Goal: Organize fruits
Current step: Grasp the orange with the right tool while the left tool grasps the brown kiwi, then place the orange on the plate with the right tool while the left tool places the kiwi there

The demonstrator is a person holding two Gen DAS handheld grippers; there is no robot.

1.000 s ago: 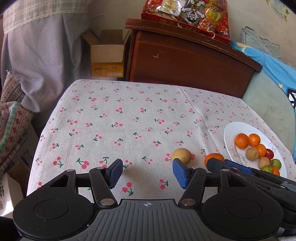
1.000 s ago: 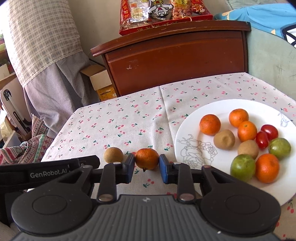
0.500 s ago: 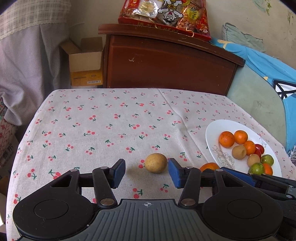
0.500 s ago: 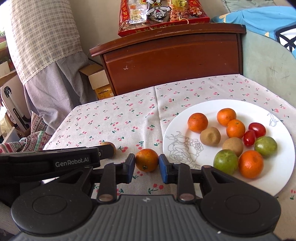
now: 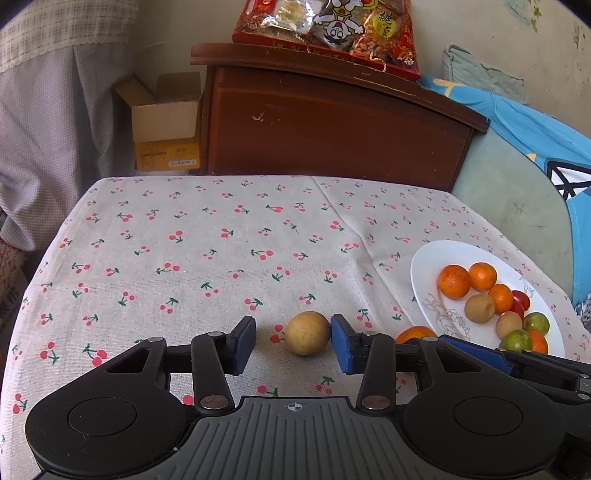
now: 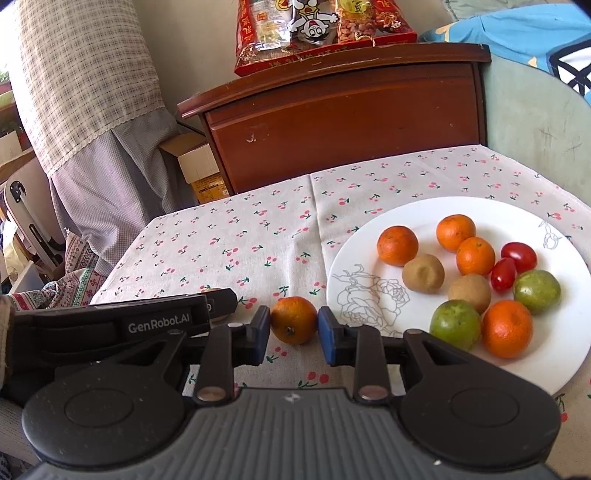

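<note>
A tan round fruit (image 5: 307, 333) lies on the cherry-print tablecloth (image 5: 221, 251) between the blue pads of my open left gripper (image 5: 293, 339), close to the right pad, with a gap on the left. An orange (image 6: 294, 319) sits between the pads of my right gripper (image 6: 290, 335), which closes on it; it still rests on the cloth. In the left wrist view the orange (image 5: 413, 334) shows partly behind the right gripper's arm. A white plate (image 6: 424, 218) holds several oranges, tan fruits, green fruits and two red tomatoes.
A brown wooden cabinet (image 5: 332, 125) stands behind the table with a red snack bag (image 5: 328, 29) on top. A cardboard box (image 5: 166, 125) sits to its left. The left gripper's body (image 6: 122, 325) lies just left of the right gripper.
The left gripper has swung right so the tan fruit now sits between its pads. The right gripper stays around the orange, with its pads narrowed onto it.
</note>
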